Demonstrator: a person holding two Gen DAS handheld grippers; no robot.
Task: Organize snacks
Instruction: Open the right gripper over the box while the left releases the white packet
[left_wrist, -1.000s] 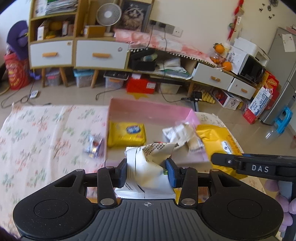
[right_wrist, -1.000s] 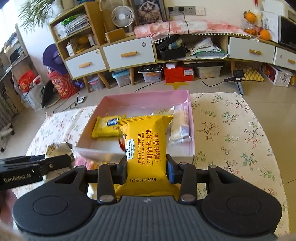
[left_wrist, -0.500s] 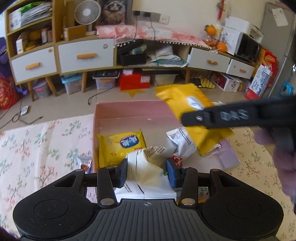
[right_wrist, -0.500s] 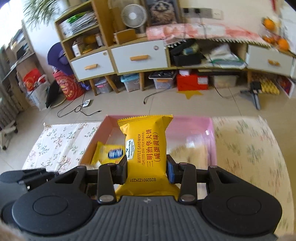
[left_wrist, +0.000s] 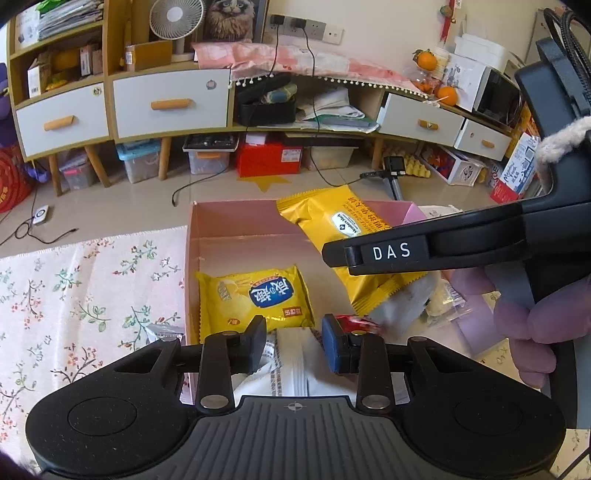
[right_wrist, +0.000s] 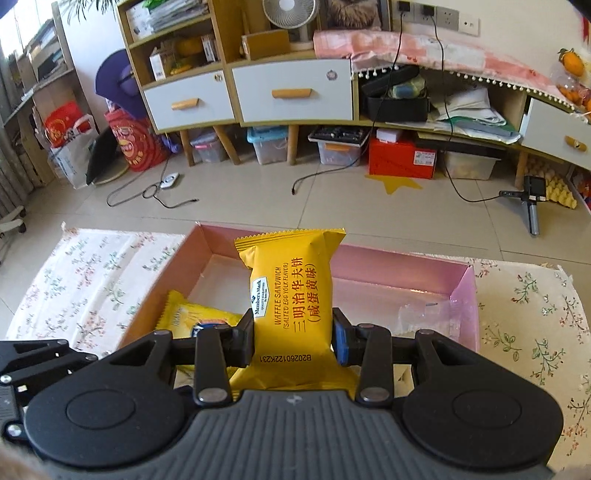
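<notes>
My left gripper (left_wrist: 294, 344) hangs over the near edge of the pink box (left_wrist: 190, 258). Its jaws are closing on a crumpled white snack packet (left_wrist: 295, 363), which sits low between the pads. My right gripper (right_wrist: 293, 339) is shut on a yellow waffle sandwich packet (right_wrist: 291, 295), held upright over the pink box (right_wrist: 406, 254). In the left wrist view that packet (left_wrist: 332, 221) hovers above the box's middle, behind the right gripper's fingers (left_wrist: 373, 254). A yellow cracker packet (left_wrist: 255, 299) lies flat on the box's left side.
Clear-wrapped snacks (left_wrist: 439, 299) lie in the box's right part, next to something red (left_wrist: 354, 321). A small silver packet (left_wrist: 162, 332) rests on the floral tablecloth (left_wrist: 74, 295) left of the box. A purple-gloved hand (left_wrist: 528, 314) holds the right gripper. Shelves and drawers line the far wall.
The right gripper carried the yellow packet from the box's near right to above its middle. The left gripper moved closer over the box; its jaws narrowed and the white packet sits lower.
</notes>
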